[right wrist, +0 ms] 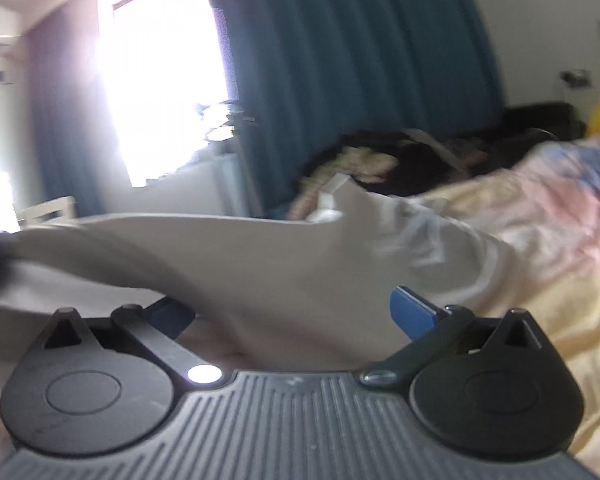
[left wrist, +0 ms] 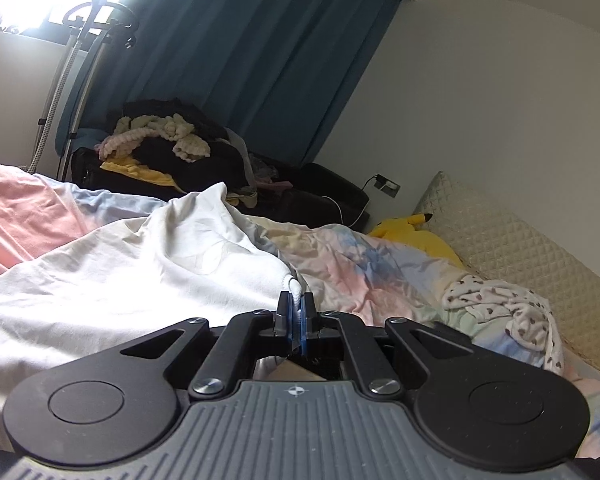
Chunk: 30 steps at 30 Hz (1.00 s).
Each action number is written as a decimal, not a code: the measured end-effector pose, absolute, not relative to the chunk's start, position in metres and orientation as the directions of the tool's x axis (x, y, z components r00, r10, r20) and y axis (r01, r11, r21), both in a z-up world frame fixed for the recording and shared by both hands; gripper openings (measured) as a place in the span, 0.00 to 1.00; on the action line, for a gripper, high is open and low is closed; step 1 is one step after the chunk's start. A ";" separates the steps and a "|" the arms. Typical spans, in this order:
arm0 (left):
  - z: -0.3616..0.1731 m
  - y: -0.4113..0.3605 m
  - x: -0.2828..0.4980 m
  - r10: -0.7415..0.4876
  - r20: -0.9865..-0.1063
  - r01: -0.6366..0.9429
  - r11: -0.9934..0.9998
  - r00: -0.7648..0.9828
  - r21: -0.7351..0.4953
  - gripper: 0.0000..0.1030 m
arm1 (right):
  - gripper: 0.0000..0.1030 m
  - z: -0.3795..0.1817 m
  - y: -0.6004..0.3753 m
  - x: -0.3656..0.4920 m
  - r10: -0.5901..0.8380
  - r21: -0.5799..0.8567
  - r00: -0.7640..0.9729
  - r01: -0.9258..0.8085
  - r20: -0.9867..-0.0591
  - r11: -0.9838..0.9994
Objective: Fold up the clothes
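Observation:
A white garment (left wrist: 140,272) lies rumpled across the pastel bedsheet (left wrist: 352,276). My left gripper (left wrist: 297,304) is shut on a rolled white edge of it, which shows pinched between the blue pads. In the blurred right wrist view the same white garment (right wrist: 260,256) hangs stretched and lifted in front of the camera. My right gripper (right wrist: 292,314) stands wide open. Its blue pads (right wrist: 414,312) are far apart, and the cloth drapes across the gap without being pressed.
A spotted white garment (left wrist: 508,312) lies crumpled on the bed to the right, near a quilted headboard (left wrist: 520,248) and a yellow plush toy (left wrist: 412,232). Behind the bed are a dark pile of clothes (left wrist: 168,152), a blue curtain (left wrist: 260,60) and a metal stand (left wrist: 72,64).

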State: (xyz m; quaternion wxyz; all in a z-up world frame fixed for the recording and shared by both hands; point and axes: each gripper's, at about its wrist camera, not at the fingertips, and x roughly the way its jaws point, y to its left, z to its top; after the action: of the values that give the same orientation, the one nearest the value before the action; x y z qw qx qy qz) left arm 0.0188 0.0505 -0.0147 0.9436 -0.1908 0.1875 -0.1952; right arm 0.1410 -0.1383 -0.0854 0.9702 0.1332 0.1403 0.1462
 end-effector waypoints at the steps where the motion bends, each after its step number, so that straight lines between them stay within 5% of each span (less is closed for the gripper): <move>1: -0.015 0.051 0.019 -0.441 -0.276 0.297 0.848 0.854 -0.439 0.04 | 1.00 -0.089 -0.144 0.145 0.289 0.305 0.925 -0.210 -0.244 0.929; 11: -0.012 0.063 0.010 -0.384 -0.172 0.260 0.834 0.907 -0.487 0.02 | 1.00 -0.109 -0.196 0.155 -0.137 0.258 0.918 0.244 -0.373 0.935; 19: -0.020 0.030 0.021 -0.352 -0.333 0.256 0.919 0.875 -0.300 0.05 | 1.00 -0.098 -0.202 0.144 -0.056 0.344 0.957 0.156 -0.285 0.926; 20: -0.023 0.023 0.024 -0.351 -0.361 0.265 0.927 0.864 -0.267 0.08 | 1.00 -0.094 -0.200 0.142 -0.044 0.348 0.963 0.139 -0.266 0.927; 22: -0.030 0.007 0.030 -0.348 -0.419 0.287 0.936 0.839 -0.202 0.32 | 1.00 -0.085 -0.198 0.138 -0.024 0.352 0.972 0.109 -0.235 0.930; 23: -0.034 0.000 0.032 -0.323 -0.443 0.282 0.946 0.836 -0.158 0.54 | 1.00 -0.081 -0.198 0.135 -0.013 0.355 0.974 0.095 -0.226 0.930; 30: -0.065 -0.035 0.049 -0.227 -0.549 0.291 0.956 0.804 0.032 0.57 | 1.00 -0.069 -0.197 0.128 0.030 0.370 0.980 0.045 -0.195 0.928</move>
State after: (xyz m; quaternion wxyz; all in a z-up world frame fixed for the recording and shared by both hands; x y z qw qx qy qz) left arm 0.0490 -0.0353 -0.0648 0.9481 0.0574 0.2812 -0.1367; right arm 0.1280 -0.1973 -0.0688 0.9768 0.1900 0.0989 -0.0036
